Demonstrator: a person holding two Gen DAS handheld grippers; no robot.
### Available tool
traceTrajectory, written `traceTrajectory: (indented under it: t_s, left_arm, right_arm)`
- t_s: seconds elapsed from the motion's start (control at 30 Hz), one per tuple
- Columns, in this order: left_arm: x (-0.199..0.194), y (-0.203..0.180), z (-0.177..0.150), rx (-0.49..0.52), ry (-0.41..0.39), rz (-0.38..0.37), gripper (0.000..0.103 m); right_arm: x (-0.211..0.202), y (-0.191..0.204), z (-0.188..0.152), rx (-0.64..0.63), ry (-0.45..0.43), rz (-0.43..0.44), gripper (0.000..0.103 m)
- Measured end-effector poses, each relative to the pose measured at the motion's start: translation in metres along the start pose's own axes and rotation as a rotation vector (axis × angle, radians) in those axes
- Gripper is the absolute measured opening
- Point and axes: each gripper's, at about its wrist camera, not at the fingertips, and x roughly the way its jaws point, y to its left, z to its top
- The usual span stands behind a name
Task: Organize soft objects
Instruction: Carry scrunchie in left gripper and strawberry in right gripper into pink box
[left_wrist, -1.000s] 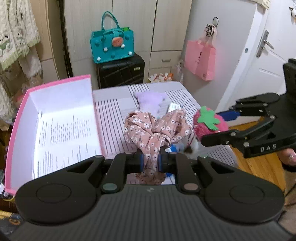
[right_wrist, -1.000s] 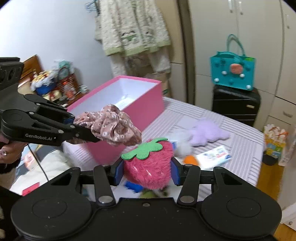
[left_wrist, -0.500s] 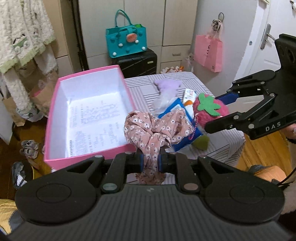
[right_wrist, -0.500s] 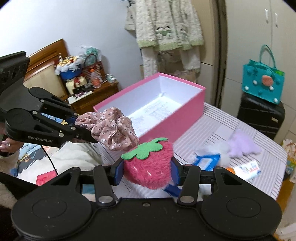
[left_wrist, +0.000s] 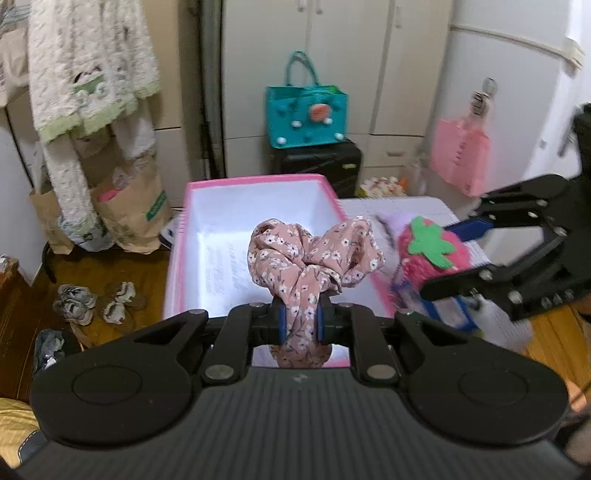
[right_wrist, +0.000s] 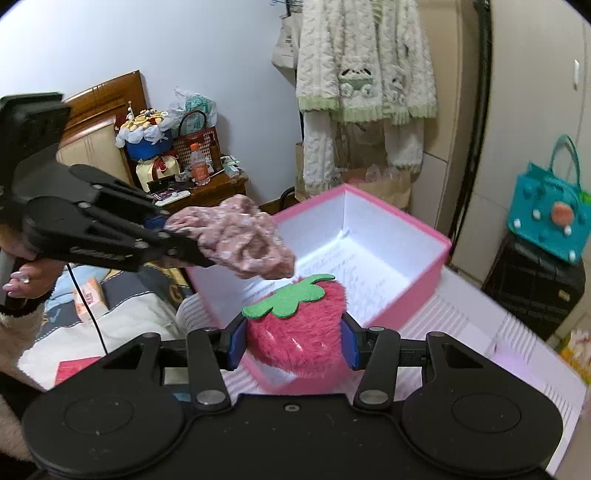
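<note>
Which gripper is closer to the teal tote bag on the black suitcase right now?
Cannot tell: both are well short of the teal bag. The left gripper holds the floral scrunchie over the pink box; the right gripper holds the strawberry plush at its near wall.

Teal tote bag (left_wrist: 307, 112) on black suitcase (left_wrist: 317, 166), hanging fleece robe (right_wrist: 364, 70)

Soft, even indoor light is filling both views. The pink box (right_wrist: 424, 254) interior is glaring white. Fisheye curvature is bending the edges, and motion blur is smearing the right tool (left_wrist: 461, 254) and striped worktop (right_wrist: 480, 325).
</note>
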Motion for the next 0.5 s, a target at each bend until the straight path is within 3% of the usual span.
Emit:
traceTrajectory:
  t_s: [0.3, 0.5]
  left_arm:
    - [0.099, 0.030, 0.038, -0.040, 0.102, 0.073, 0.014]
    - [0.159, 0.043, 0.056, -0.050, 0.197, 0.127, 0.014]
  right_arm:
    - [0.070, -0.019, 0.049, -0.120, 0.039, -0.018, 0.055]
    - [0.137, -0.055, 0.063, -0.191, 0.152, -0.022, 0.055]
